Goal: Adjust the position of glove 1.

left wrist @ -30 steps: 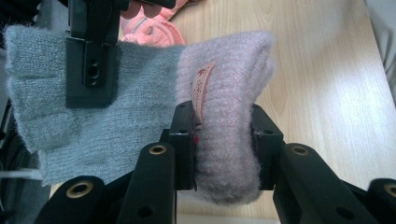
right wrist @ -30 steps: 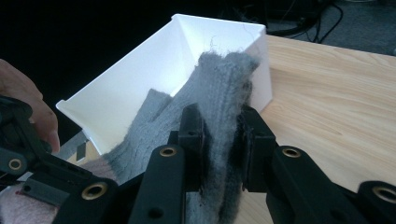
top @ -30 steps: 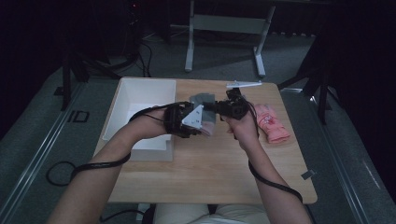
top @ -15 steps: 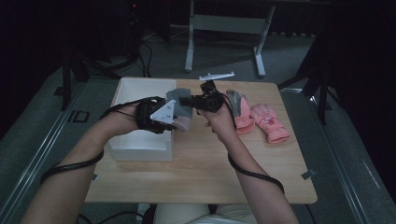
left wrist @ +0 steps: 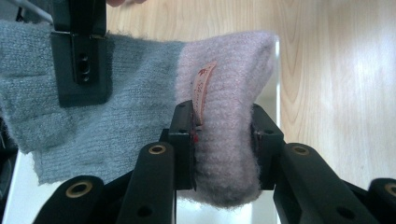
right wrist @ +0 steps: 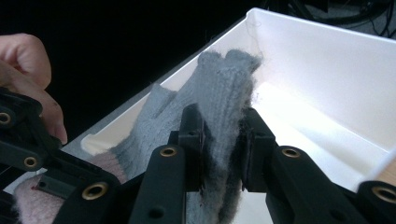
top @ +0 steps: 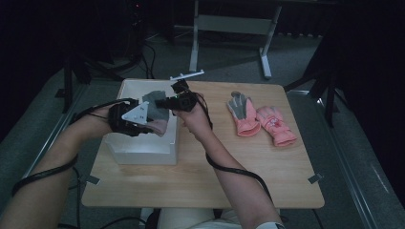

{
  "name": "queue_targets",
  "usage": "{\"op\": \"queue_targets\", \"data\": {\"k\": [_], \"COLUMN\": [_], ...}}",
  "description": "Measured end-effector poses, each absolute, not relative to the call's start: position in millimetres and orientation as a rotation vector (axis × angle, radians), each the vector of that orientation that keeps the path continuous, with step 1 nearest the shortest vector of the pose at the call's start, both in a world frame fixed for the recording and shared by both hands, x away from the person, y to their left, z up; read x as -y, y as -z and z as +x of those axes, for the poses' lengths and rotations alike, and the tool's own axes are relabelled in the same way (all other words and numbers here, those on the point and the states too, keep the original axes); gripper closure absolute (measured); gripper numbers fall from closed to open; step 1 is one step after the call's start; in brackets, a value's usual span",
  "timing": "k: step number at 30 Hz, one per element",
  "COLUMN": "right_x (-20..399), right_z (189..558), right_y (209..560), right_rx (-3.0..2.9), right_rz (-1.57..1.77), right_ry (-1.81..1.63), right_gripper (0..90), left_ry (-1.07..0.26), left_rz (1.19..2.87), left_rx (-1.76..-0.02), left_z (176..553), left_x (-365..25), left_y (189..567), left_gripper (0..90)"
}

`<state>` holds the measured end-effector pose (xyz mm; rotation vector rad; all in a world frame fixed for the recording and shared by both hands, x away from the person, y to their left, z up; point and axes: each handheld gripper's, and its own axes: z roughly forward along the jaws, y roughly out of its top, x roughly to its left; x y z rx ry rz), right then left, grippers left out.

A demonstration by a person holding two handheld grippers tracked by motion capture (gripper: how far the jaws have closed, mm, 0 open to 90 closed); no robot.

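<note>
- A soft knitted glove with a grey hand part and a pale pink cuff (top: 155,112) hangs in the air above the white rectangular plastic bin (top: 143,150), held between both tools.
- The left gripper (left wrist: 223,140) is closed on the pink cuff; in the left gripper view the fuzzy wool bulges between its two black jaws, and a small tan fabric label (left wrist: 201,91) stands up from the cuff.
- The right gripper (right wrist: 223,140) is closed on the grey part of the glove; in the right gripper view the grey knit is squeezed between the jaws, with the short finger ends pointing up over the bin.
- The bin has smooth, shiny inner walls and stands on the left part of the light wooden table (top: 239,176).
- To the right of the bin, well apart from it, two padded salmon-pink gloves (top: 260,119) lie flat on the table, just beside each other; one shows a grey palm.
- Black cables (top: 229,169) trail from both tools along the forearms.
</note>
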<state>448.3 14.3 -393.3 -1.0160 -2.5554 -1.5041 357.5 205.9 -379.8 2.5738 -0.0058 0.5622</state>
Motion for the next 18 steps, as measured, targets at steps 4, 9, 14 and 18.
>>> {"op": "queue_targets", "data": {"k": [4,9,14,18], "right_x": [-25,-31,-39,-43], "right_z": [455,464,471,475], "right_y": [405,419,437,443], "right_rx": [2.561,2.551,2.578,2.591], "right_rz": [-1.032,-1.064,-1.108,-1.126], "right_ry": [1.456,1.397,1.284,1.262], "right_gripper": [74.1,74.1,74.0,73.9], "left_ry": [-0.550,-0.499,-0.453,-0.433], "left_rz": [2.576,2.576,2.616,2.639], "left_rx": [0.014,-0.006,-0.006,-0.008], "left_z": [363,373,381,388], "left_x": [-214,-220,-216,-215], "left_y": [393,411,427,436], "left_gripper": [68.2,68.1,67.7,67.7]}}
